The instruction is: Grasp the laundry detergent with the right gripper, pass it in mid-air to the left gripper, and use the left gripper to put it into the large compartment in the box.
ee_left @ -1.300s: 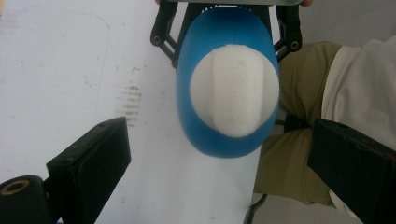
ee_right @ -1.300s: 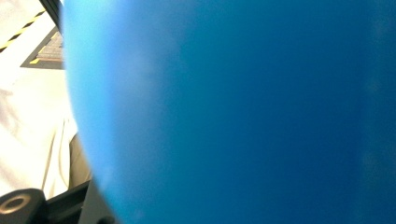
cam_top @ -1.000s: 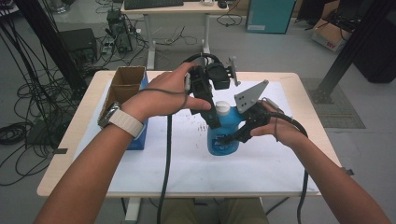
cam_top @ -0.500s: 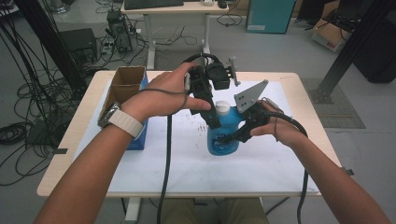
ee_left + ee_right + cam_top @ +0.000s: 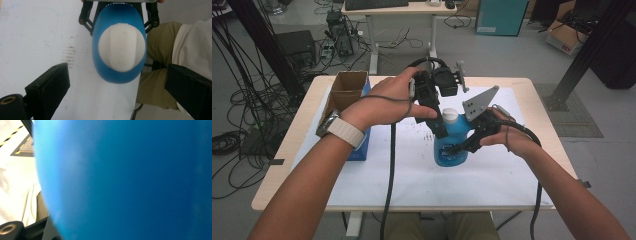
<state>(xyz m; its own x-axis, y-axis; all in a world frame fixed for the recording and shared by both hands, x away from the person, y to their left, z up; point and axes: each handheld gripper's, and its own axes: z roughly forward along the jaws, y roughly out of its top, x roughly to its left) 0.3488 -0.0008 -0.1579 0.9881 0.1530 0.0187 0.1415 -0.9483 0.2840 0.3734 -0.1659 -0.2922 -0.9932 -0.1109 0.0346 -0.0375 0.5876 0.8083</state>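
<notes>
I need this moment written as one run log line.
right gripper: shut on blue bottle | left gripper: open above white cap | bottle upright

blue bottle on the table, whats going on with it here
A person works at a table with a gripper in each hand. The right gripper is clamped on the body of the blue bottle, holding it upright on the white sheet. The left gripper hangs over the bottle's white cap with its jaws open on either side, not touching it. It looks set to grip the cap. A cardboard box stands at the left.
</notes>
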